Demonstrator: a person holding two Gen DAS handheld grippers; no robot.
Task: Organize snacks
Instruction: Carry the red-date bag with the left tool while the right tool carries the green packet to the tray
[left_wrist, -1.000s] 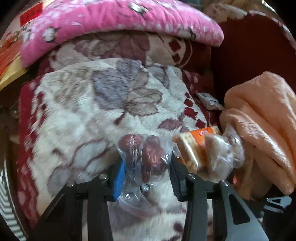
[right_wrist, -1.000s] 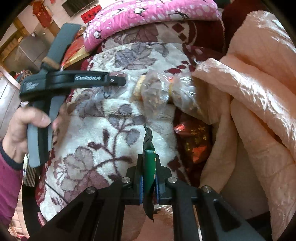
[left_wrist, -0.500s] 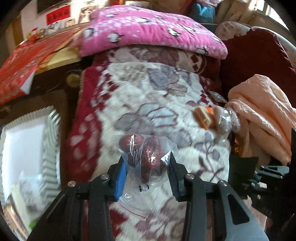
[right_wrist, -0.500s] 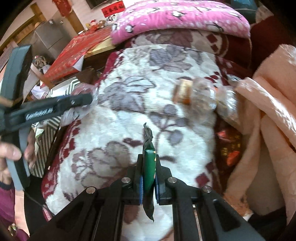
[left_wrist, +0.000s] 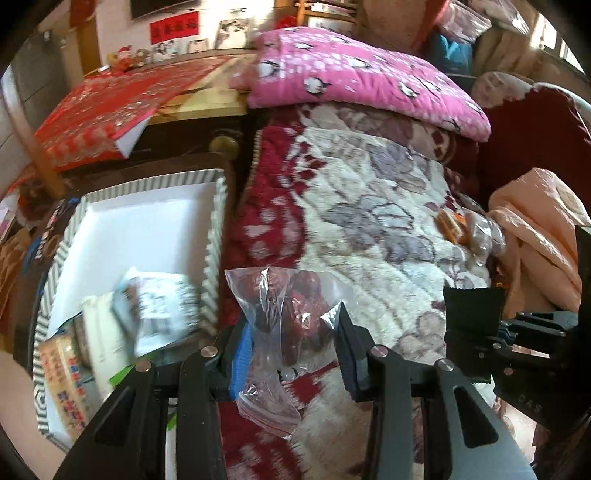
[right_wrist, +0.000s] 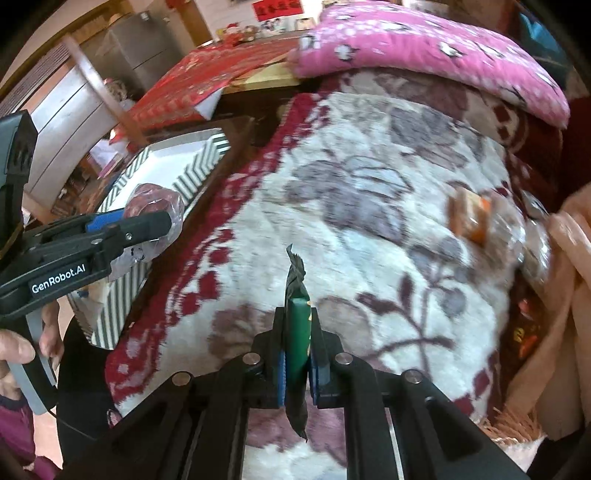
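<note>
Packets in the striped box (left_wrist: 216, 236) are motion-blurred, labels unreadable. Box's near corner is cut off by the frame edge. Wrapped snacks (right_wrist: 476, 218) by the peach blanket (left_wrist: 535, 229) smeared; contents can't be told.

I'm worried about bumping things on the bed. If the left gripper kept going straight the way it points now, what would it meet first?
Most likely the floral blanket. The left gripper, shut on the clear bag of red dates, aims just right of the striped box; depth is hard to judge.
</note>
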